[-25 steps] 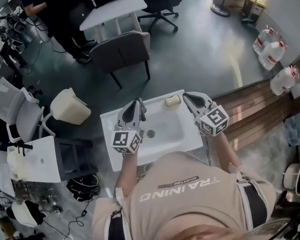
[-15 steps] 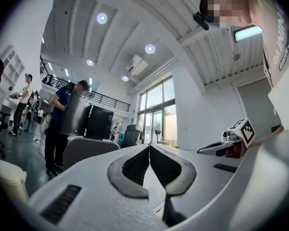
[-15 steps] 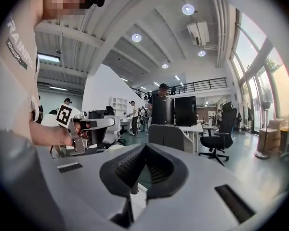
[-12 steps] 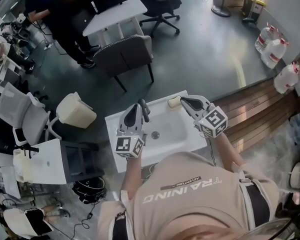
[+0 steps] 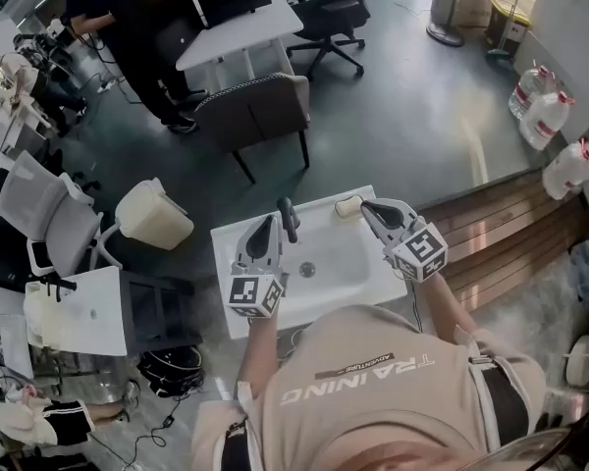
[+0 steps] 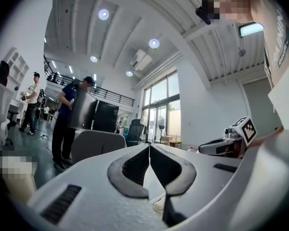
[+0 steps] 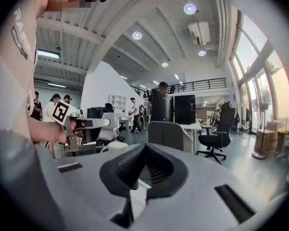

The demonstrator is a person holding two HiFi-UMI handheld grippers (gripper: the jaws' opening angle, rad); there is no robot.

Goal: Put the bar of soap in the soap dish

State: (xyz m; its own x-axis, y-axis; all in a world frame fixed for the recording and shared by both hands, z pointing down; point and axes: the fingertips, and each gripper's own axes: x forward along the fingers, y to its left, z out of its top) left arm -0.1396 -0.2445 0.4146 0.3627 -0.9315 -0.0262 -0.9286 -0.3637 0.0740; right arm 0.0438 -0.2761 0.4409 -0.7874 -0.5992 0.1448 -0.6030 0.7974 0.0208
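I'm looking down on a white washbasin (image 5: 238,238) in the middle of the head view, with a dark tap (image 5: 291,220) at its upper rim and a drain hole (image 5: 307,269) in the bowl. The bar of soap (image 5: 348,204), pale cream, lies on the basin's upper right corner.

My right claw (image 5: 368,207) points at that corner, its tip just beside the soap; I cannot tell whether they touch. In the right gripper view the right claw (image 7: 145,146) has its jaws pressed together with nothing between them.

My left claw (image 5: 268,226) hangs over the basin's left side, just left of the tap. In the left gripper view its (image 6: 149,147) pads meet at the tips and grip nothing.
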